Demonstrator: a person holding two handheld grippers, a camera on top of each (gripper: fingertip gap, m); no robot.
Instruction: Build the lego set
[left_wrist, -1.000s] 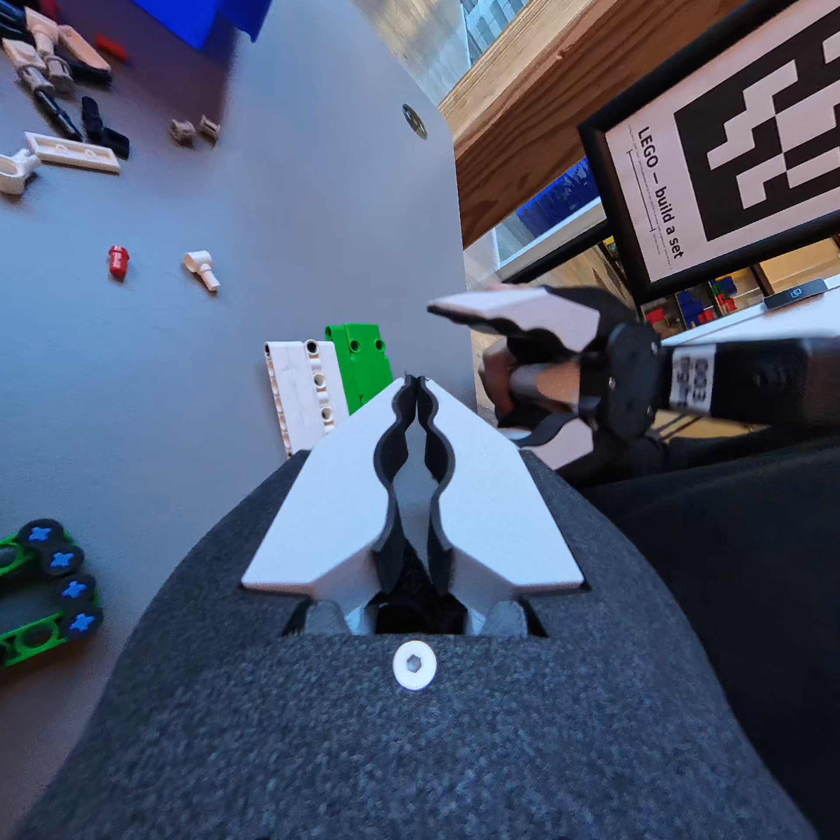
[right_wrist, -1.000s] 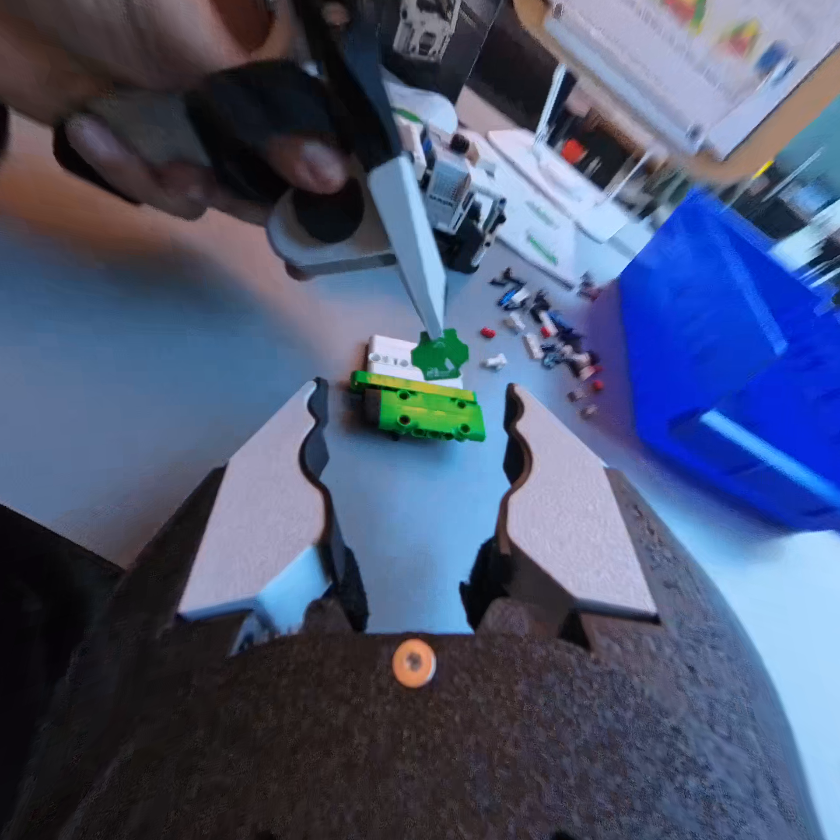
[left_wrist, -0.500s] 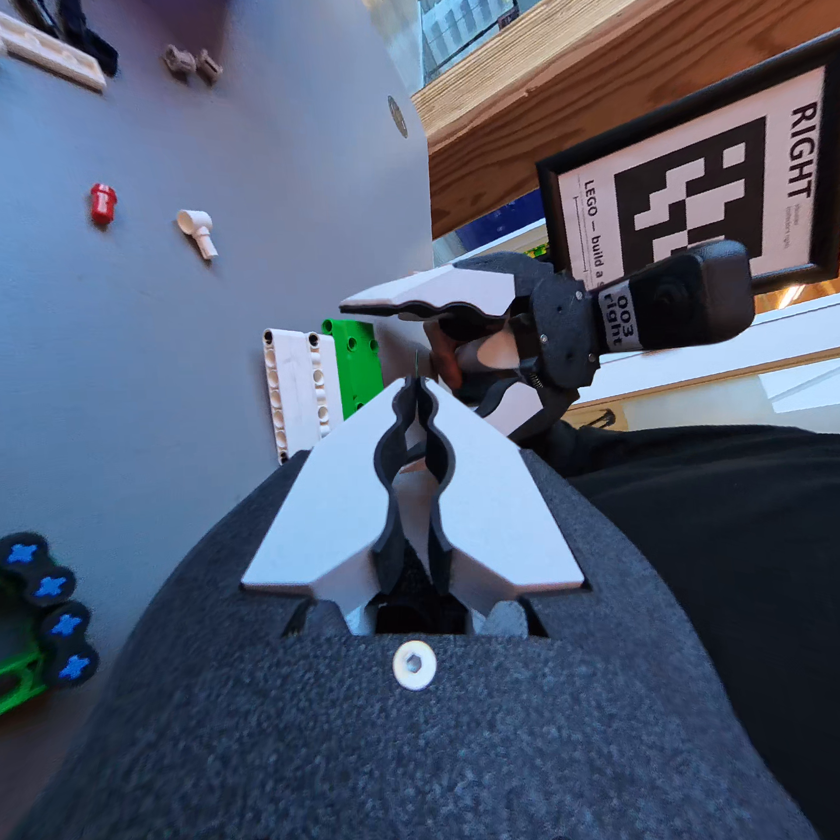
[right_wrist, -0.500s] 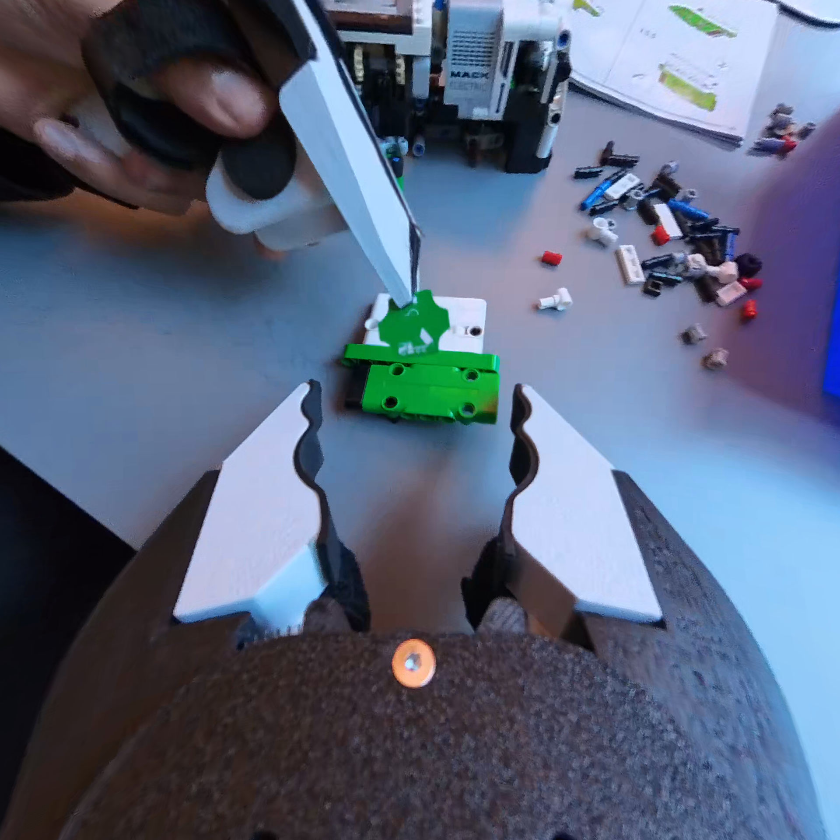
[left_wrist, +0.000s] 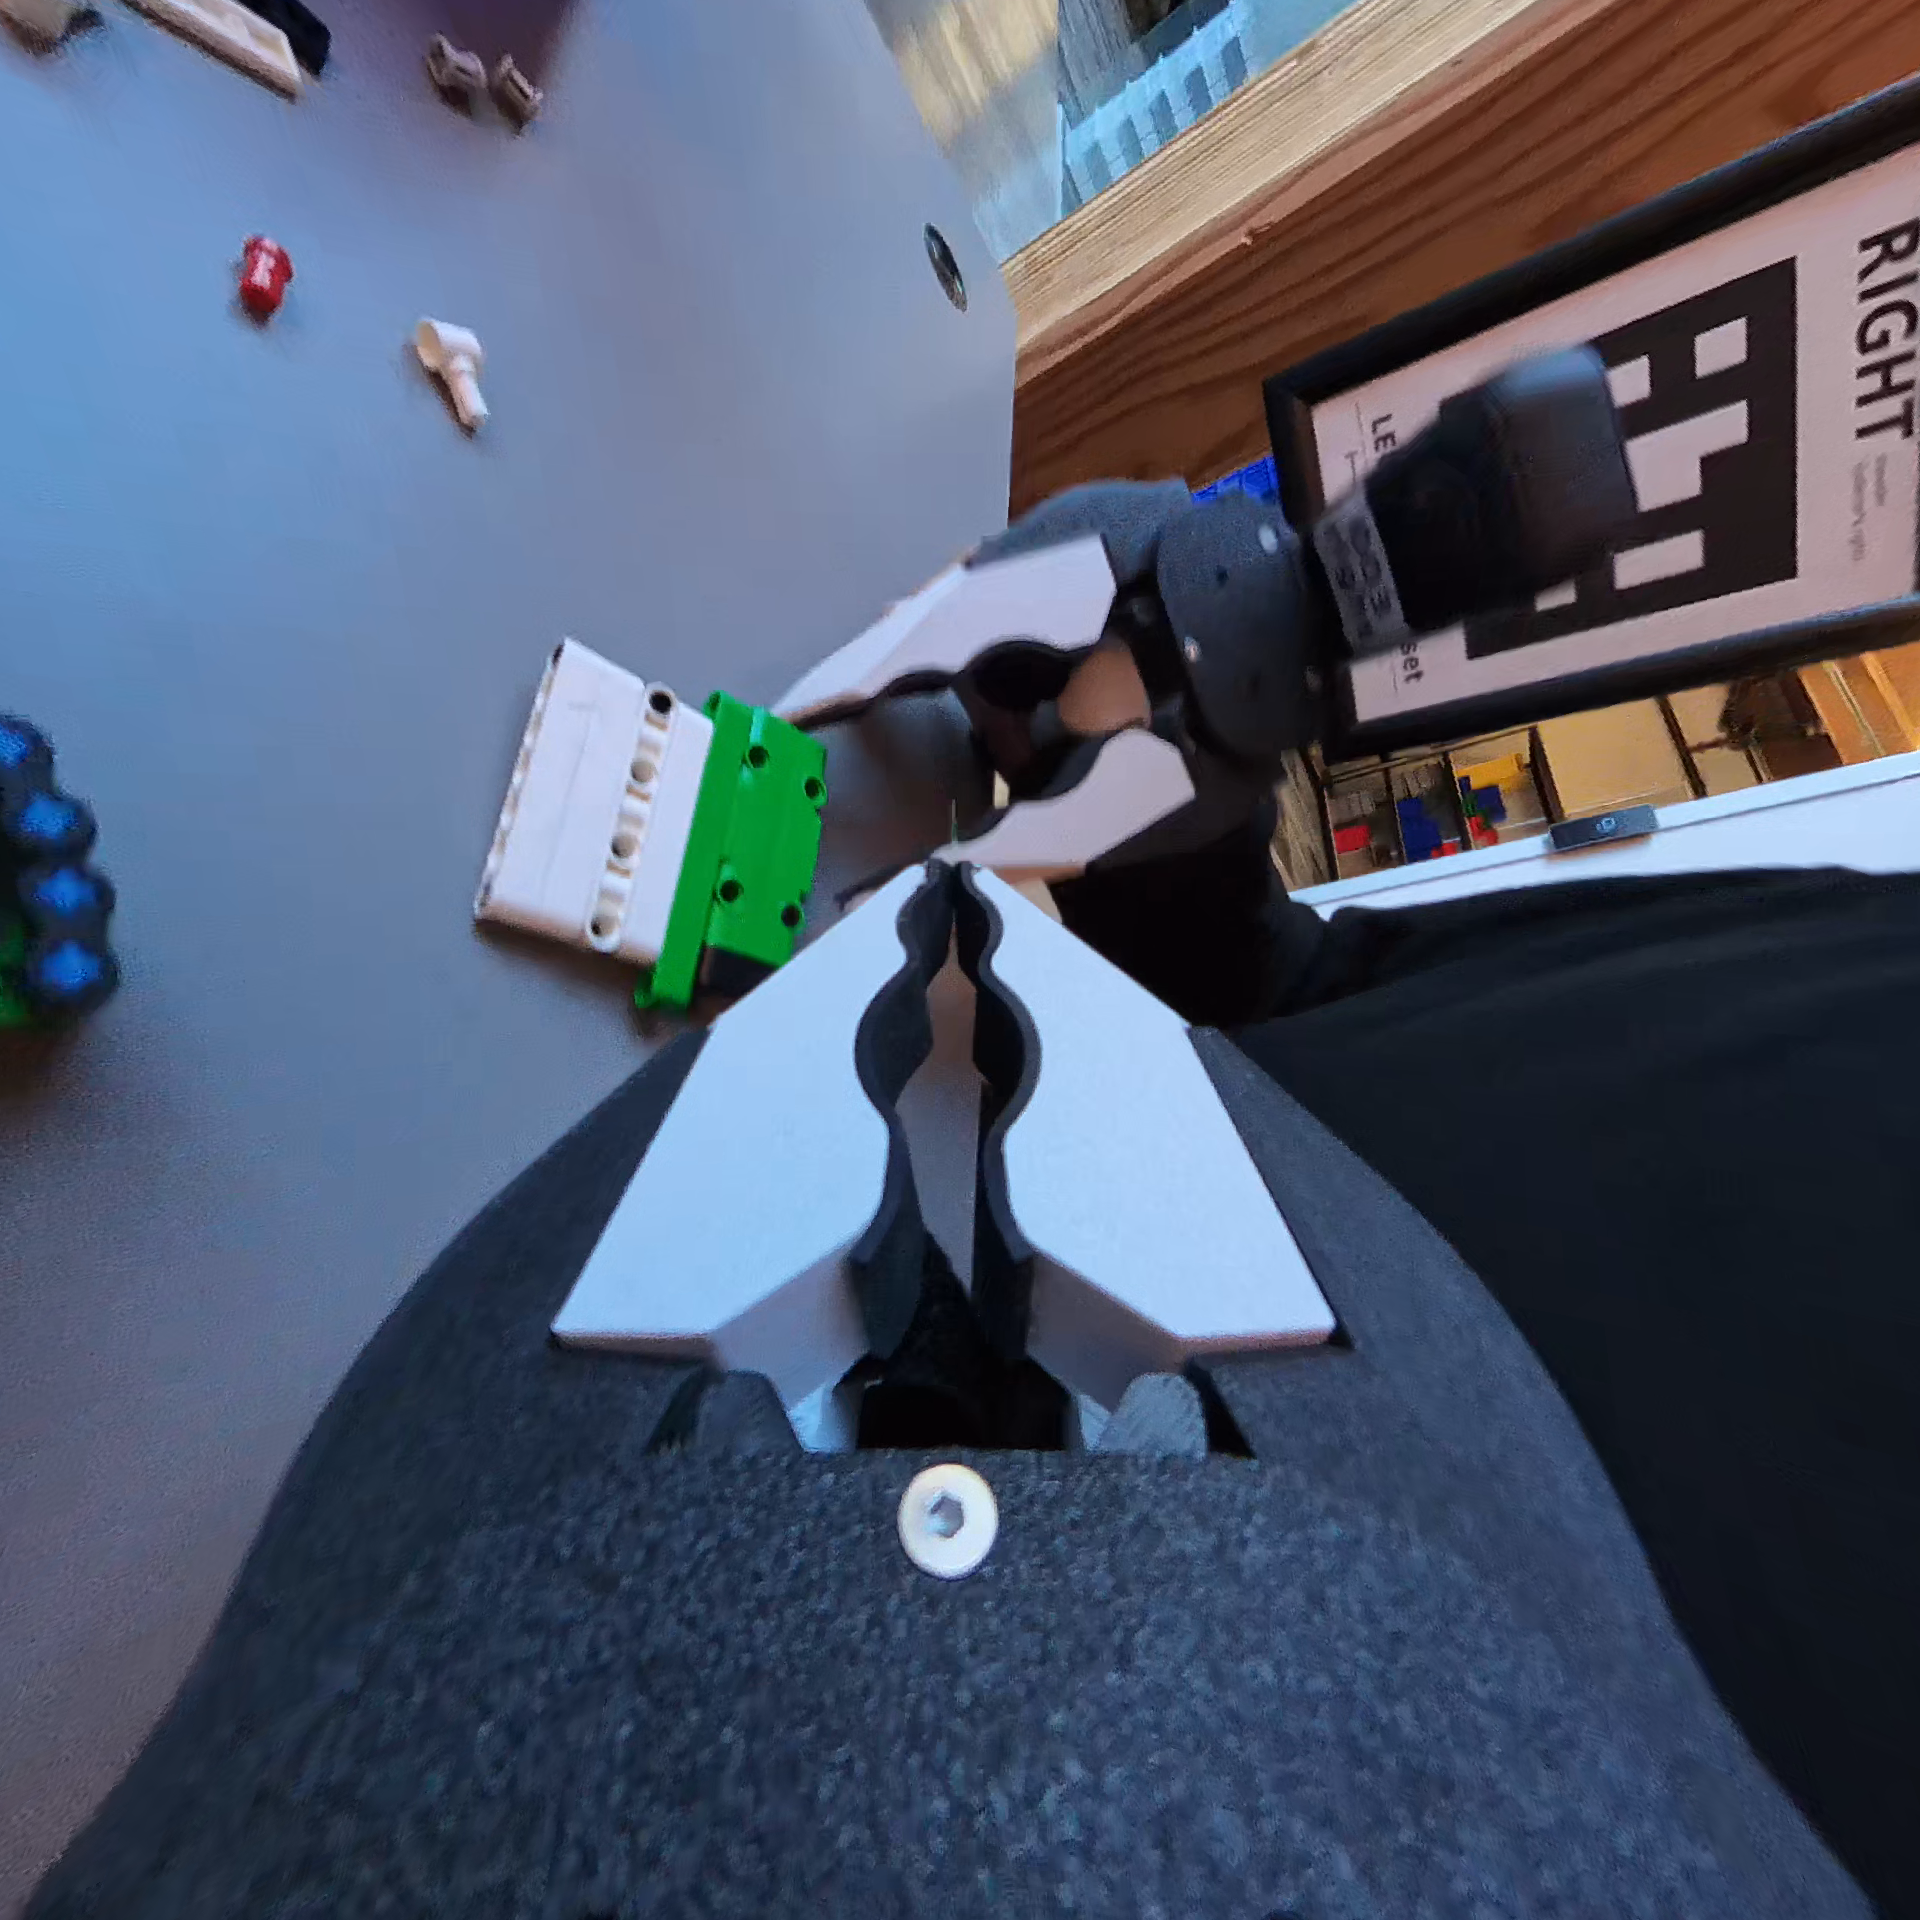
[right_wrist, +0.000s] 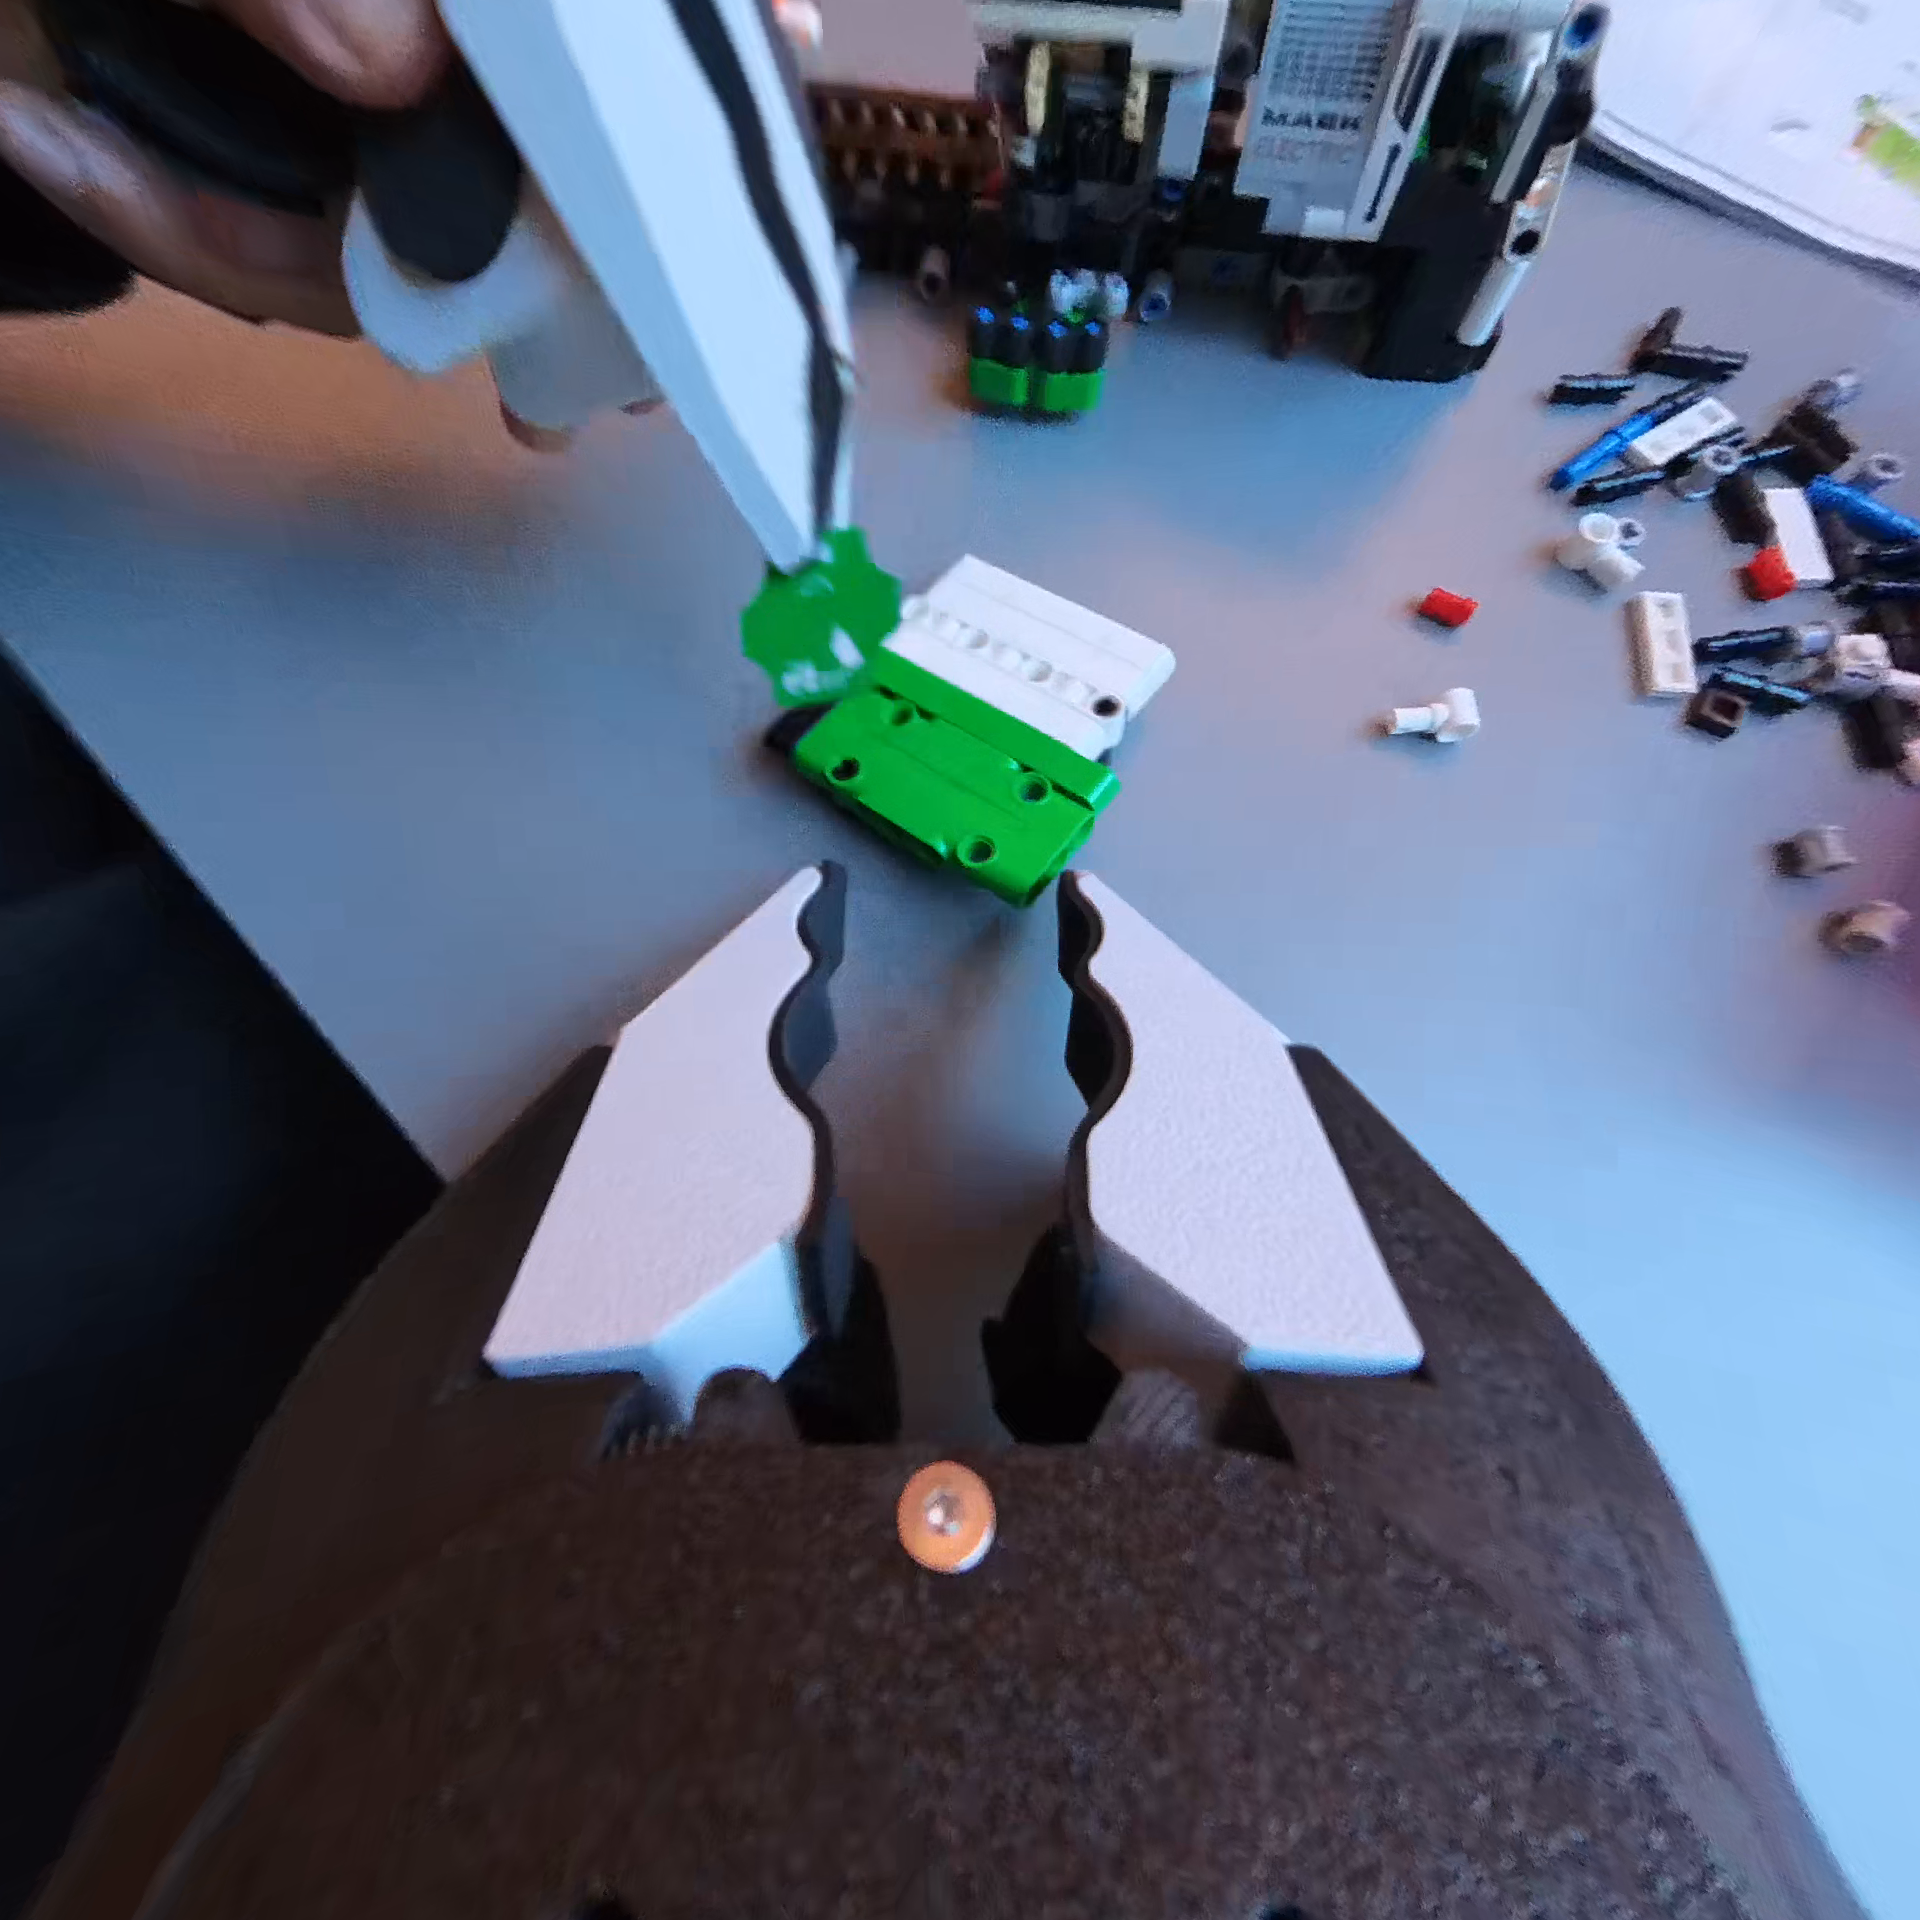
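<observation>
A green-and-white panel assembly (right_wrist: 977, 748) lies flat on the grey table (right_wrist: 416, 727), also seen in the left wrist view (left_wrist: 665, 831). My left gripper (left_wrist: 951, 873) is shut on a thin flat green piece (right_wrist: 821, 623), which it holds by the top edge just above the assembly's left end. In the right wrist view the left gripper (right_wrist: 810, 551) comes down from the upper left. My right gripper (right_wrist: 951, 883) is open and empty, its fingertips just short of the assembly's near green edge. It also shows in the left wrist view (left_wrist: 868, 779).
A built truck model (right_wrist: 1351, 156) stands at the back, with a green block with black pins (right_wrist: 1034, 353) before it. Several loose small pieces (right_wrist: 1766, 582) lie at the right, plus a white connector (right_wrist: 1439, 717). The table edge runs along the left. A framed sign (left_wrist: 1662, 416) stands beyond.
My right gripper has moved in close to the assembly and its jaws have narrowed. The assembly now lies turned at an angle. My left gripper still holds the green piece, now at the assembly's left end.
</observation>
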